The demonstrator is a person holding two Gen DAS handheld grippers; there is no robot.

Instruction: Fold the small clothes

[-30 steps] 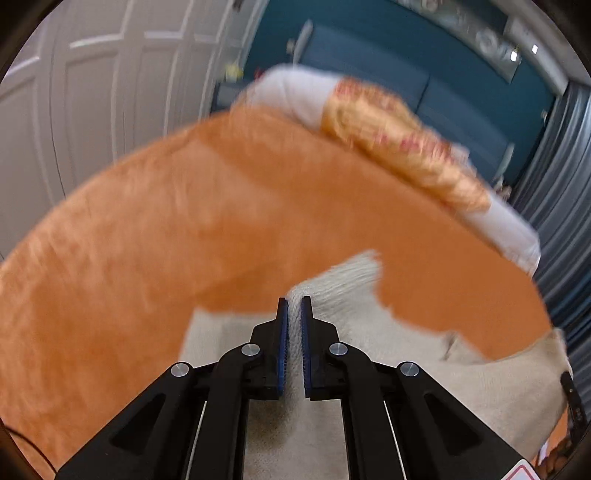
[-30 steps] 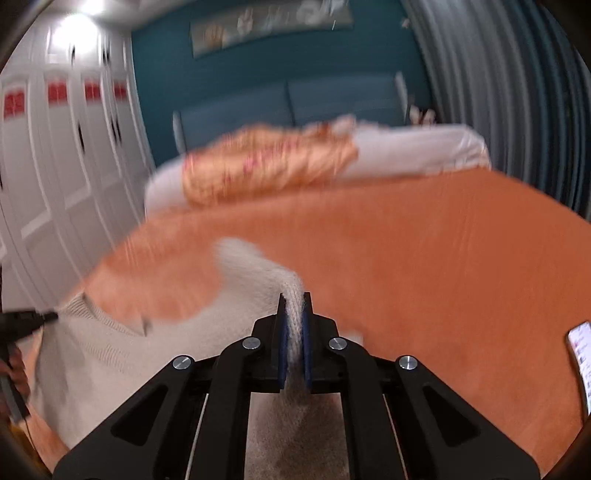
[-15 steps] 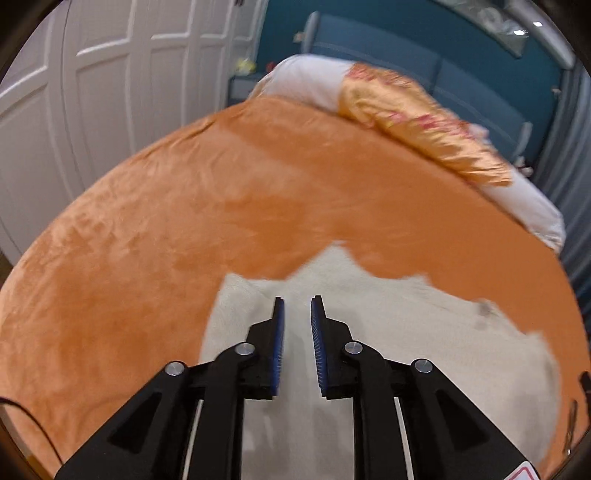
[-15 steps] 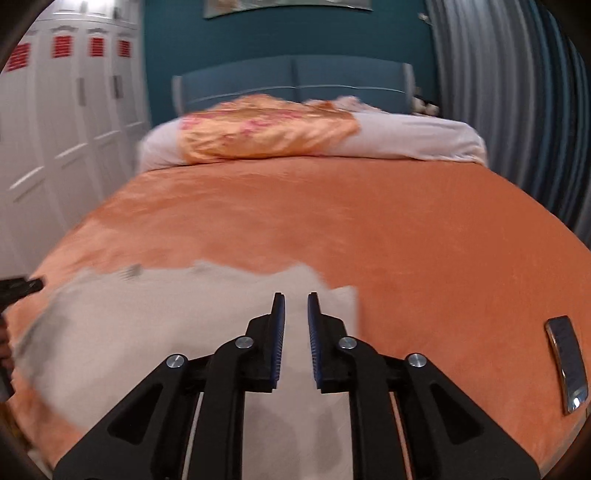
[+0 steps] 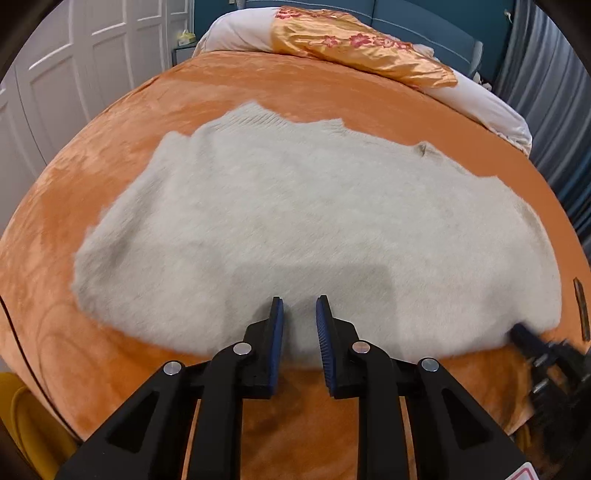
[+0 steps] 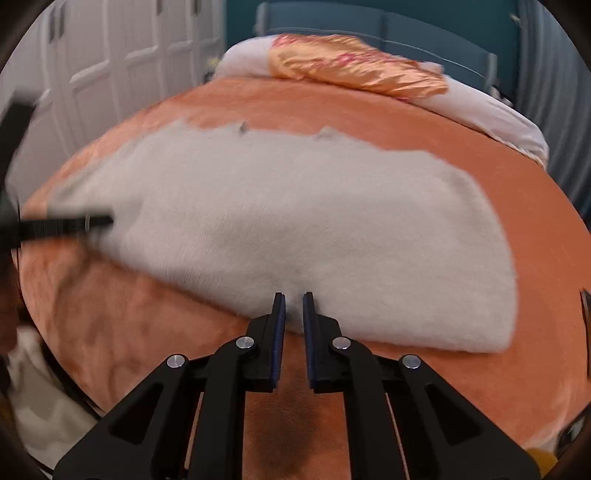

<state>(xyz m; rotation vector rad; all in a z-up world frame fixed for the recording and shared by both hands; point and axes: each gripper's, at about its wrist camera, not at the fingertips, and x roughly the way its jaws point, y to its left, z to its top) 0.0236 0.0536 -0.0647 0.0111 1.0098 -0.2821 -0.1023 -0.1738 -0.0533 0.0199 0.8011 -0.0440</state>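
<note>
A cream knitted sweater [image 5: 314, 206] lies spread flat on the orange bedspread [image 5: 110, 362], neckline toward the pillows. My left gripper [image 5: 299, 308] hovers over the sweater's near hem, its jaws opening, and only the flat fabric below shows between its pads. My right gripper [image 6: 293, 299] sits at the near hem [image 6: 332, 325] further right, its jaws closing to a narrow gap. The hem edge lies at its tips, but the pads do not visibly press it. Each gripper shows as a dark blur in the other's view: the right gripper [image 5: 532, 343], the left gripper [image 6: 92, 221].
White pillows [image 5: 236, 29] and an orange floral pillow [image 5: 354, 48] lie at the head of the bed, against a blue headboard [image 5: 424, 22]. White wardrobe doors [image 5: 74, 74] stand to the left. A dark phone [image 5: 580, 314] lies on the bedspread at the right edge.
Both grippers held the sweater lifted a second ago. They let go, the sweater dropped flat on the bed, and both drew back and down to its near hem.
</note>
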